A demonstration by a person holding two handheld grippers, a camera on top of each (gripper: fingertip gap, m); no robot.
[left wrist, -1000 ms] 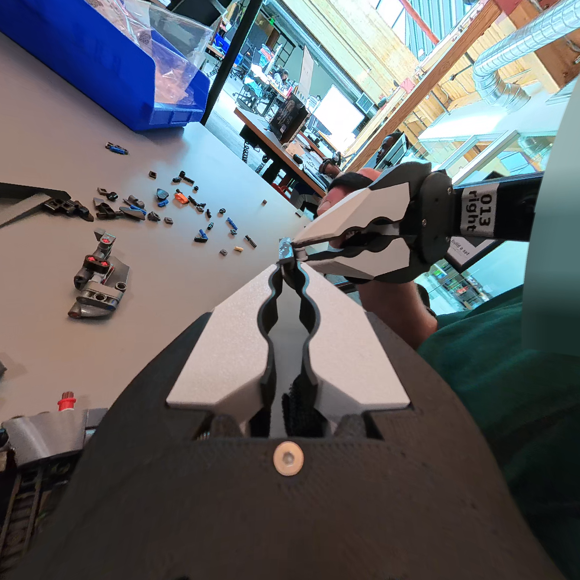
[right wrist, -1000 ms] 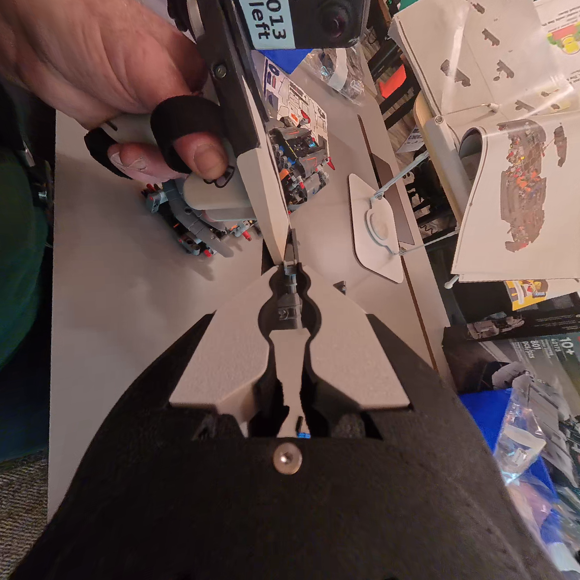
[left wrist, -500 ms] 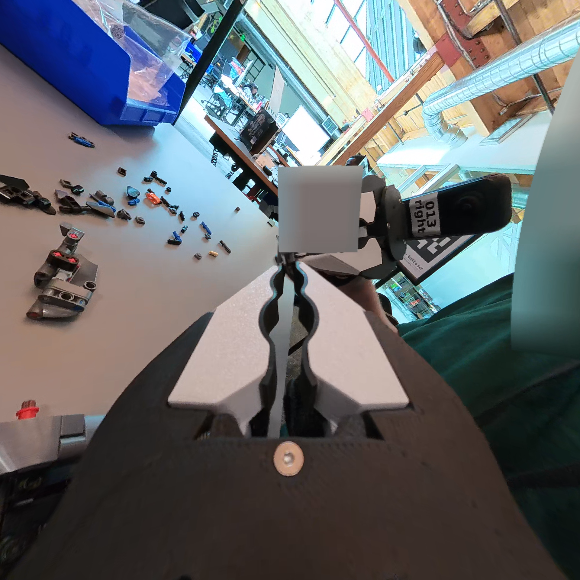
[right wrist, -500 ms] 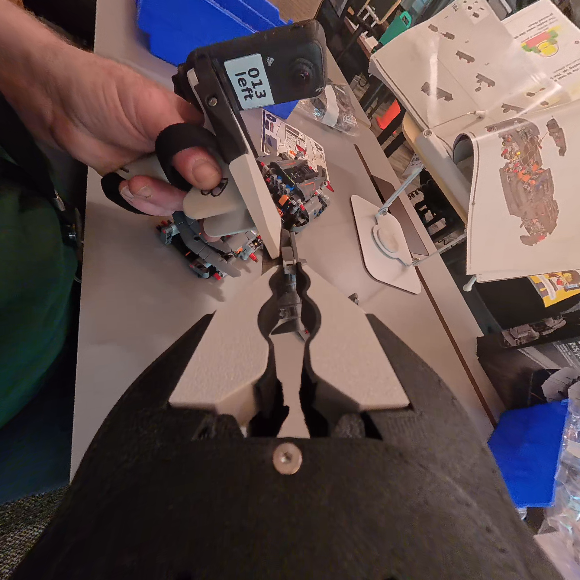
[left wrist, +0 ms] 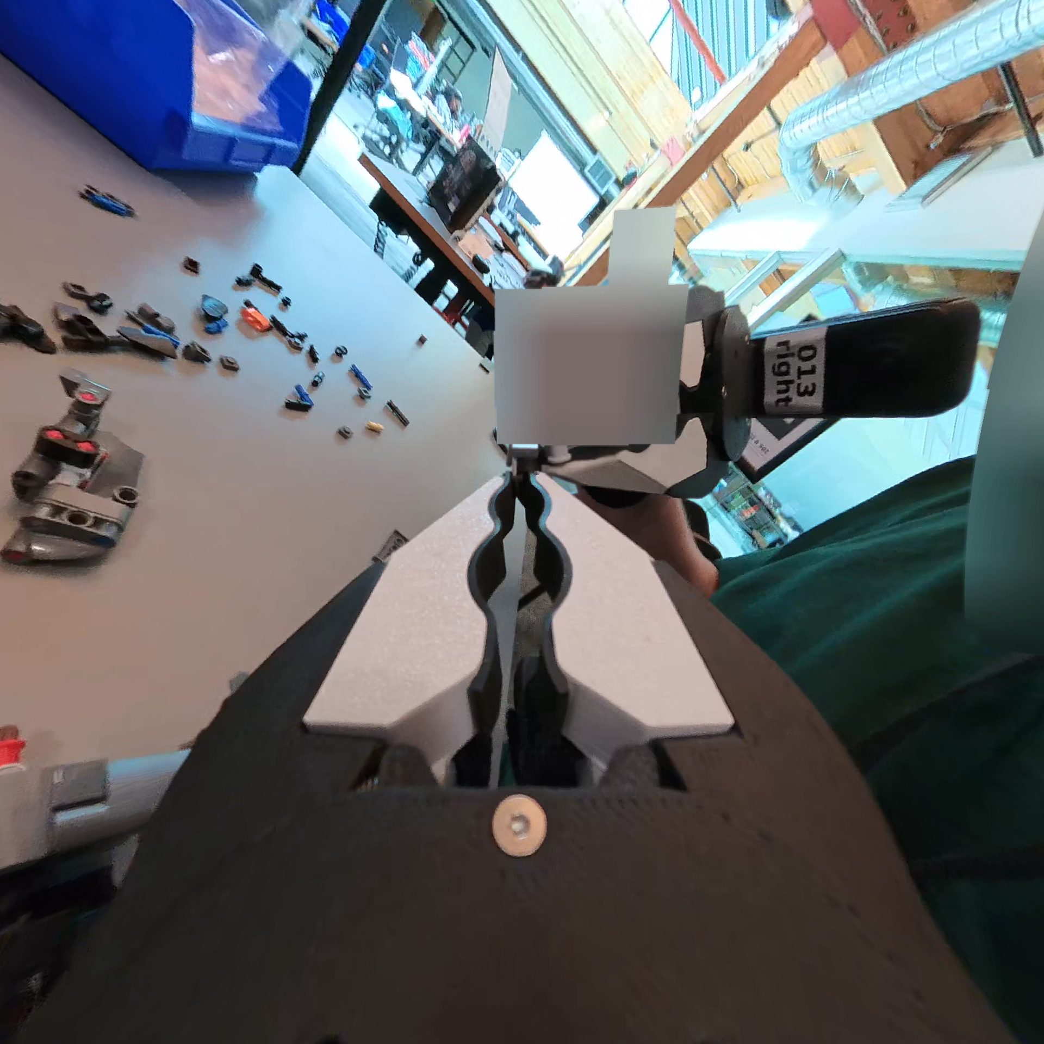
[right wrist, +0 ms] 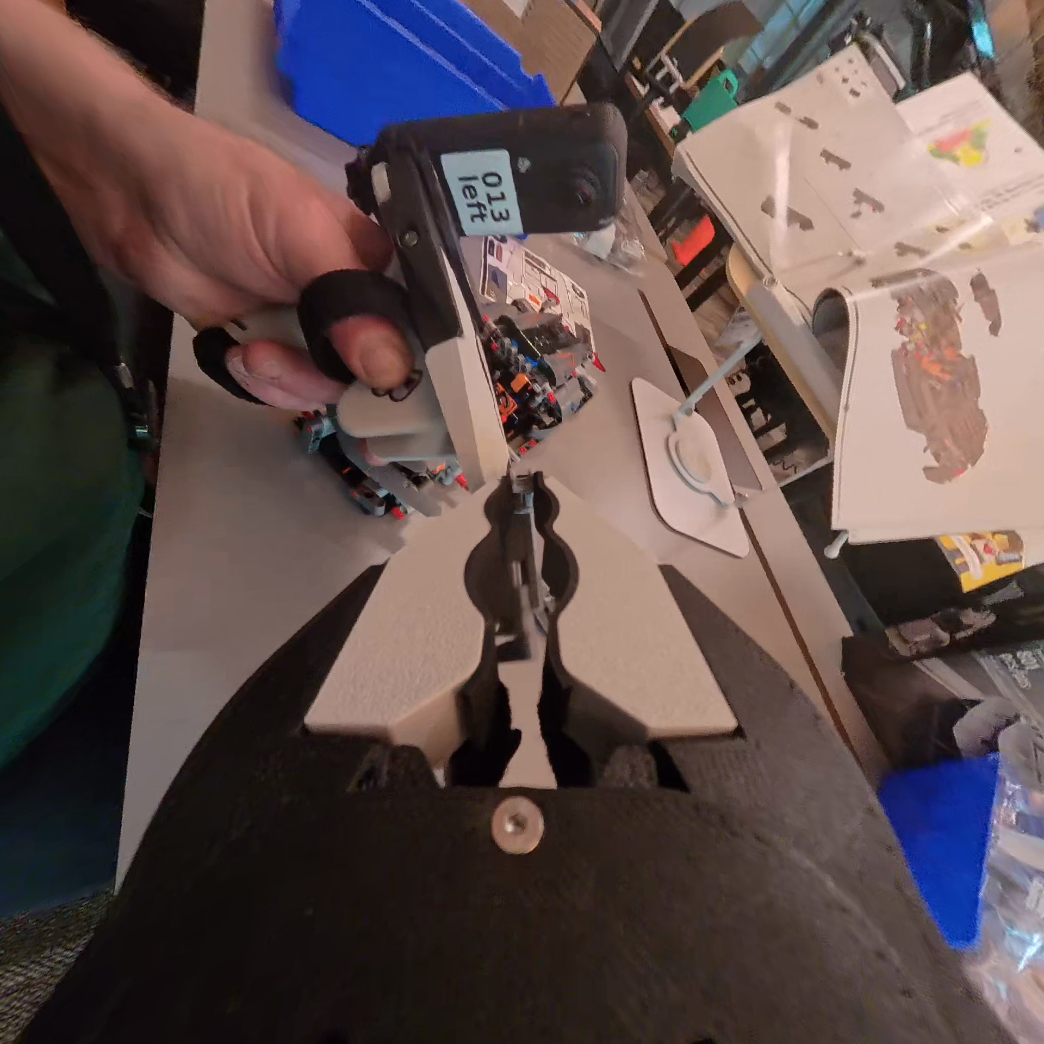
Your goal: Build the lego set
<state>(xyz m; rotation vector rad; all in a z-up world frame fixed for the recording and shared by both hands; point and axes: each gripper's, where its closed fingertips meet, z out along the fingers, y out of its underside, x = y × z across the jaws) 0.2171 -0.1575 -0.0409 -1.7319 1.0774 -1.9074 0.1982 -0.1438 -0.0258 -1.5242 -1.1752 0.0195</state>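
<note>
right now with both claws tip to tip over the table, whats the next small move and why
Probably ease the left claw straight in to press its small piece home. The right claw is shut on a slim dark grey lego part, the two tips meet end to end in mid-air, and whether the pieces have seated is too small to tell.

Noted as grey: table (left wrist: 237, 508), plain. Noted as blue: bin (left wrist: 141, 85). Loose pieces (left wrist: 254, 339) recorded as black, blue and dark grey, one orange. Grey subassembly (left wrist: 68, 486) with red pins. Fingers (right wrist: 407, 621) pale grey, black-lined. Sleeve (left wrist: 875, 593) dark green. Model (right wrist: 536, 373) grey, black, orange-accented.
</note>
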